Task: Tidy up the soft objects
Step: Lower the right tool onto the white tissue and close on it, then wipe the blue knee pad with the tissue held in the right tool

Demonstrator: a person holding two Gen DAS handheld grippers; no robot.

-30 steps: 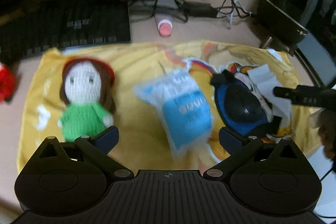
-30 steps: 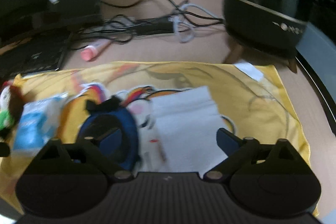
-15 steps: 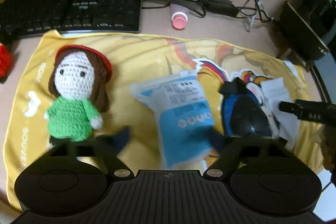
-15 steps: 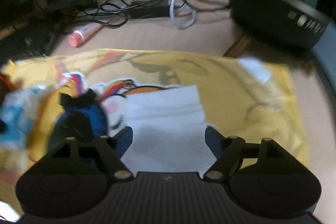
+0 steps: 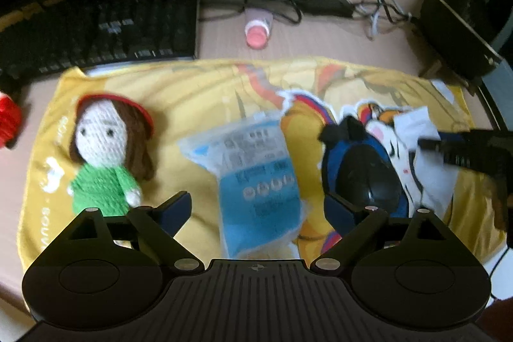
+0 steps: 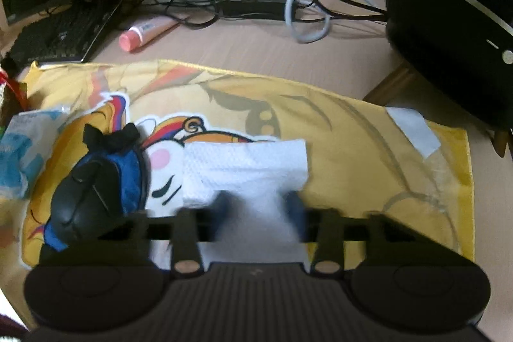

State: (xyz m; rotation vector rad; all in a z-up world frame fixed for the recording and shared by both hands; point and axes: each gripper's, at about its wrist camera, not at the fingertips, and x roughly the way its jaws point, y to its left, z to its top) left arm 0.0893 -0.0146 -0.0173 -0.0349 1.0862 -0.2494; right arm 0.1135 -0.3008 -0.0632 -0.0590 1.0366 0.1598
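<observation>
Left wrist view: the left gripper [image 5: 256, 207] hangs spread wide, grasping nothing, over the blue packet [image 5: 256, 172], whose long axis runs away from the fingers; crocheted doll [image 5: 102, 149] lies leftward. On the right, the right gripper [image 6: 256, 207], blurred, looks narrowed around the folded white tissue [image 6: 243, 169] near the yellow cloth [image 6: 352, 124]'s near edge.

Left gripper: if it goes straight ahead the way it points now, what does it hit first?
Most likely the blue and clear plastic packet, which lies on the yellow printed cloth centred between the open fingers of the left gripper. Depth is unclear in this blurred fisheye view, so contact height is uncertain.
</observation>
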